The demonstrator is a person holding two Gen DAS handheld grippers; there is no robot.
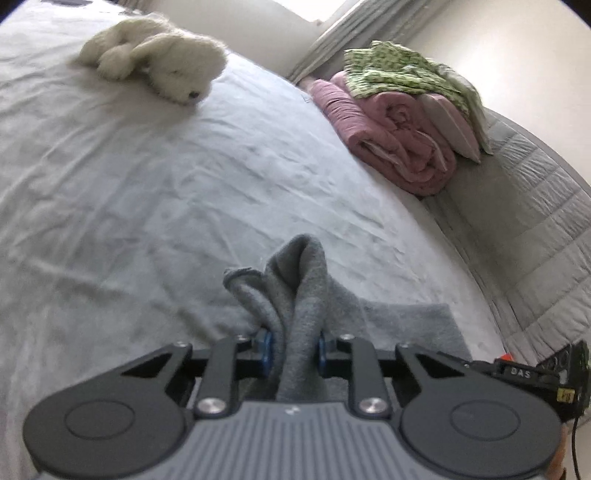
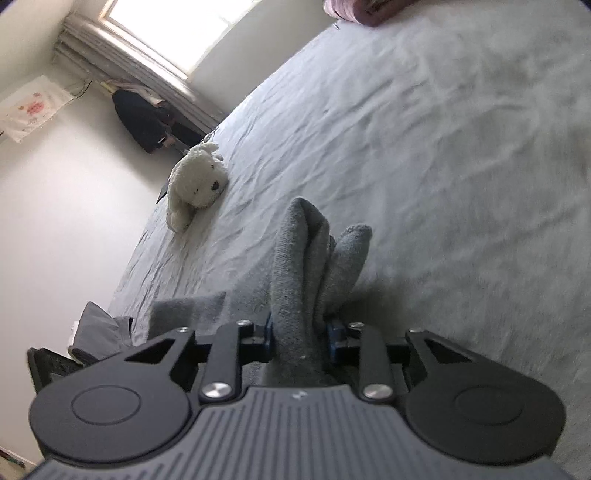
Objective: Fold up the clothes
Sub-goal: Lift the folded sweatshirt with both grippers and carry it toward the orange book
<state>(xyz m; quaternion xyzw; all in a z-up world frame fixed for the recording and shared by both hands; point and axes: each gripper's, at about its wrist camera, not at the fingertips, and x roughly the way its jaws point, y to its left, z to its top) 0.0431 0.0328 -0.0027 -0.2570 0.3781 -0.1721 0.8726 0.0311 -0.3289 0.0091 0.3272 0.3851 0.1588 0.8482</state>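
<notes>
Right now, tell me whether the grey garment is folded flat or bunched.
Bunched. The grey garment rises in gathered ridges between the jaws of both grippers; only one flat corner lies on the bed sheet.

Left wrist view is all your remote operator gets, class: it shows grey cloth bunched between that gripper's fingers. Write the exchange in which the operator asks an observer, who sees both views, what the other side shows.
Operator: Is the right gripper holding anything?
Observer: Yes. The right gripper is shut on a bunched fold of the grey garment, just as the left gripper is.
Operator: What lies beyond the stuffed toy?
Observer: Past the white stuffed toy, a dark garment hangs below a bright window.
Operator: Anything at the bed's edge?
Observer: A grey cloth item lies at the edge; what it is cannot be told.
</notes>
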